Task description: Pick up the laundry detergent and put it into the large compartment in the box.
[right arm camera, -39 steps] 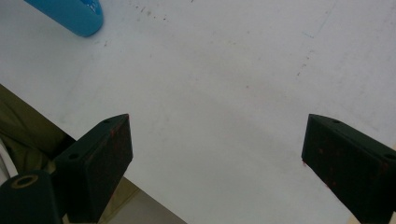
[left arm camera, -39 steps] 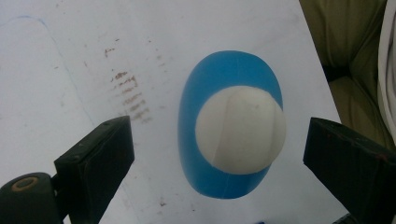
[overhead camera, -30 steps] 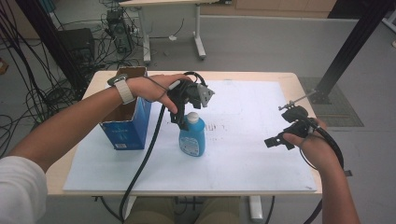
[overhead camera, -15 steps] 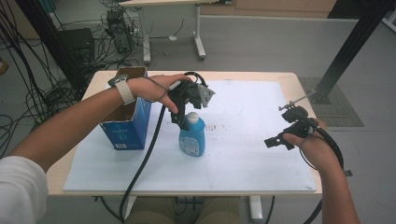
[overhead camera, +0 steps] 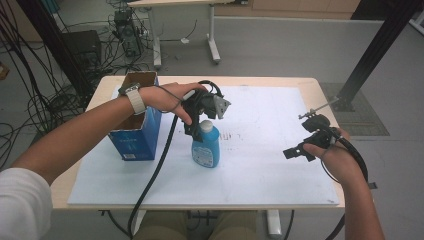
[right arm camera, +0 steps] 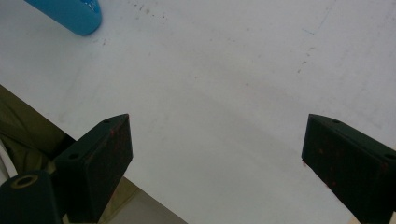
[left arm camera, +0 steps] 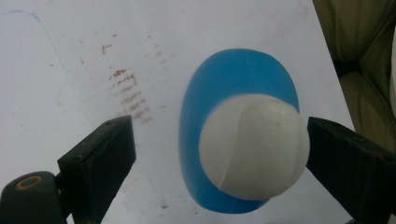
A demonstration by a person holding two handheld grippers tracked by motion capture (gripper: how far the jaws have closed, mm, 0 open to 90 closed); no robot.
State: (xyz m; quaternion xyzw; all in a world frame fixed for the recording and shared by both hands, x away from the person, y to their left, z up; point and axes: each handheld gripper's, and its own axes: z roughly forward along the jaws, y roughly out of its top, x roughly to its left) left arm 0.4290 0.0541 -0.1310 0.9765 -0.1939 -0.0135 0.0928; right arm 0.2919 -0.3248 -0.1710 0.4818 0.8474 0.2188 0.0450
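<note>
A blue bottle [overhead camera: 206, 150] with a white cap [overhead camera: 205, 126] stands upright on the white sheet [overhead camera: 260, 125] near the table's middle. My left gripper [overhead camera: 199, 125] points straight down over it. In the left gripper view its jaws [left arm camera: 219, 135] stand open around the cap [left arm camera: 252, 144]: the right jaw is at the cap's edge, and the left jaw is a clear gap away. The blue body [left arm camera: 233, 79] shows below the cap. My right gripper [overhead camera: 299, 150] hovers open over the sheet at the right, with nothing between its jaws [right arm camera: 217, 135]. The bottle [right arm camera: 70, 14] lies far off in its view.
An open blue cardboard box [overhead camera: 136, 131] stands left of the bottle, under my left forearm. The left gripper's cable [overhead camera: 155, 175] trails over the table's front edge. A black metal post [overhead camera: 370, 55] rises past the right edge. The sheet [right arm camera: 224, 70] has faint marks.
</note>
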